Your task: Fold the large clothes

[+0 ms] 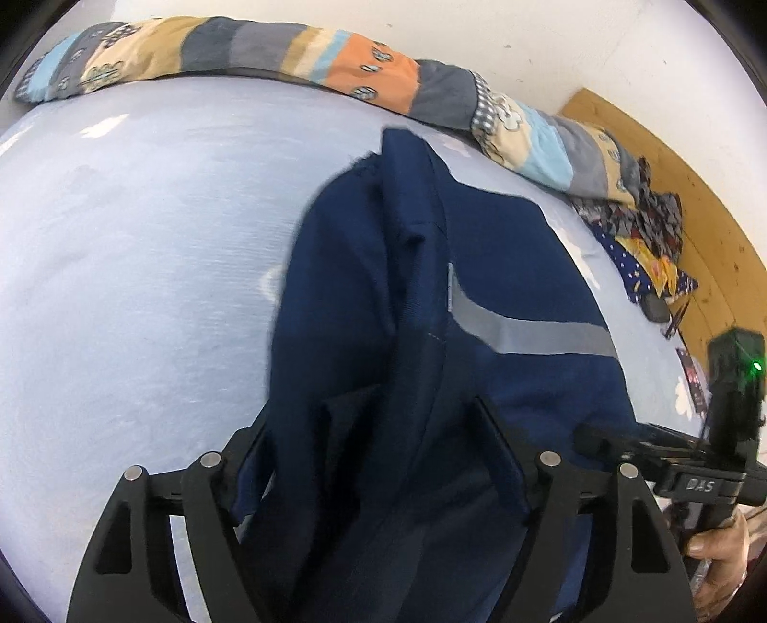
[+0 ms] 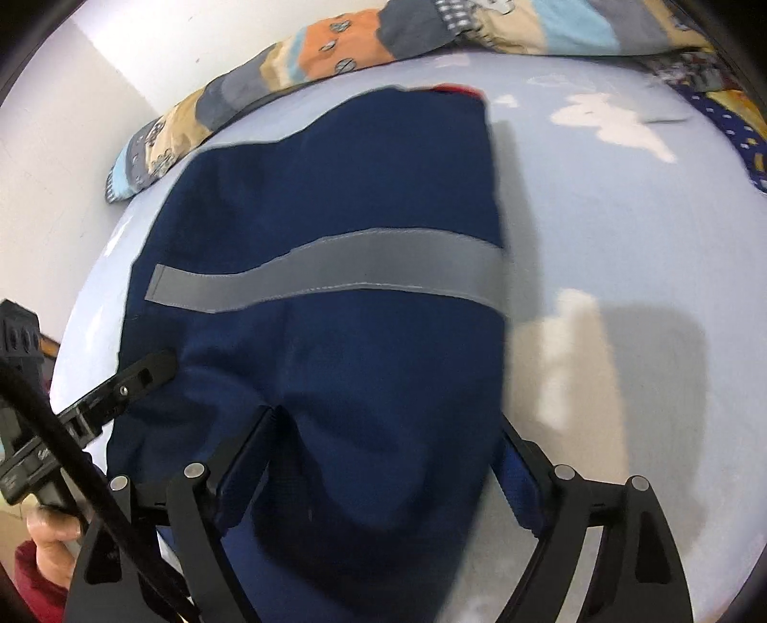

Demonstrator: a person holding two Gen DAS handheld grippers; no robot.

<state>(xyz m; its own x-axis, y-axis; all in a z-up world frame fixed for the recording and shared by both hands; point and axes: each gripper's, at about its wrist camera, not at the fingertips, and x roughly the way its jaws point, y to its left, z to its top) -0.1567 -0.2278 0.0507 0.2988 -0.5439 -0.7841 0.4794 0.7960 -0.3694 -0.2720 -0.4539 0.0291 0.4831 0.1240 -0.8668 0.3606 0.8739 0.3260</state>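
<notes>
the navy garment (image 1: 431,297) already lay folded on the pale blue bed (image 1: 144,239). the left gripper (image 1: 369,460) and right gripper (image 2: 388,460) both stood open, cloth loose between their jaws. only tidying or a last fold seemed left

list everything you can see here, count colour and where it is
garment: one, navy blue, spread on the bed, near edge between both grippers' fingers
reflective stripe: one, grey, across the garment
bed sheet: one, pale blue with white patches, under the garment
patchwork quilt: one, grey, beige, orange and light blue, bunched along the bed's far edge by the wall
pile of patterned cloth: one heap, dark blue, yellow and red, at the bed's right end
wall: white, behind the bed
left gripper: one, black, fingers apart
right gripper: one, black, fingers apart
hand: one, holding the right gripper's handle
</notes>
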